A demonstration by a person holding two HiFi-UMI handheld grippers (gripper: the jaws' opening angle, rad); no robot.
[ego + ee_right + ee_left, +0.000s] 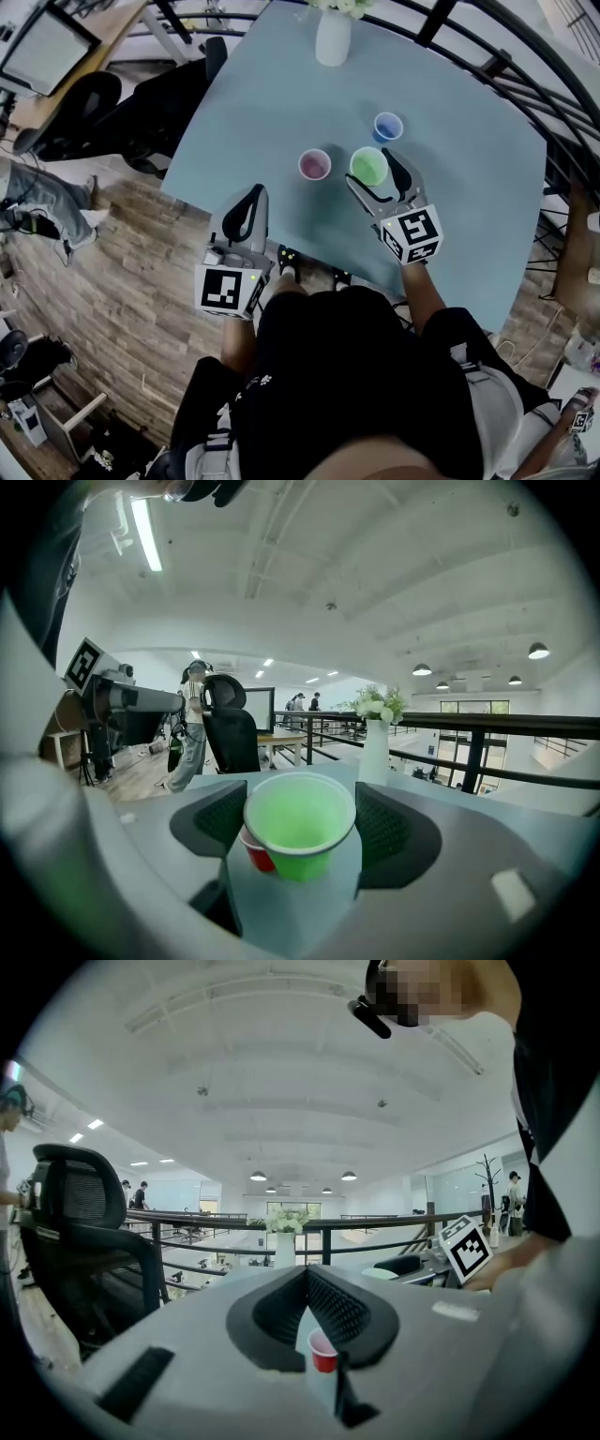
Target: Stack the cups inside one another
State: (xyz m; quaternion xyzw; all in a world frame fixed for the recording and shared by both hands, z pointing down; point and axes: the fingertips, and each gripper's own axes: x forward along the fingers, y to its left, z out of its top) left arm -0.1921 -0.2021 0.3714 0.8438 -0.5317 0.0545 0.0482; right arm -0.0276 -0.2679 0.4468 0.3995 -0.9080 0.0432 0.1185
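Three cups stand on the pale blue table (450, 206): a red cup (314, 165), a green cup (369, 167) to its right and a smaller blue cup (387, 126) behind. My right gripper (377, 174) is open, its jaws straddling the green cup (300, 832) with a pad close on each side. The red cup (256, 853) peeks out behind it at the left. My left gripper (251, 199) hovers at the table's near edge, shut and holding nothing, pointing toward the red cup (322, 1352). Its jaws (306, 1274) meet at the tips.
A white vase (333, 37) with flowers stands at the table's far edge. A black railing (525, 84) curves round the far and right sides. Black office chairs (94, 103) stand on the wood floor at the left.
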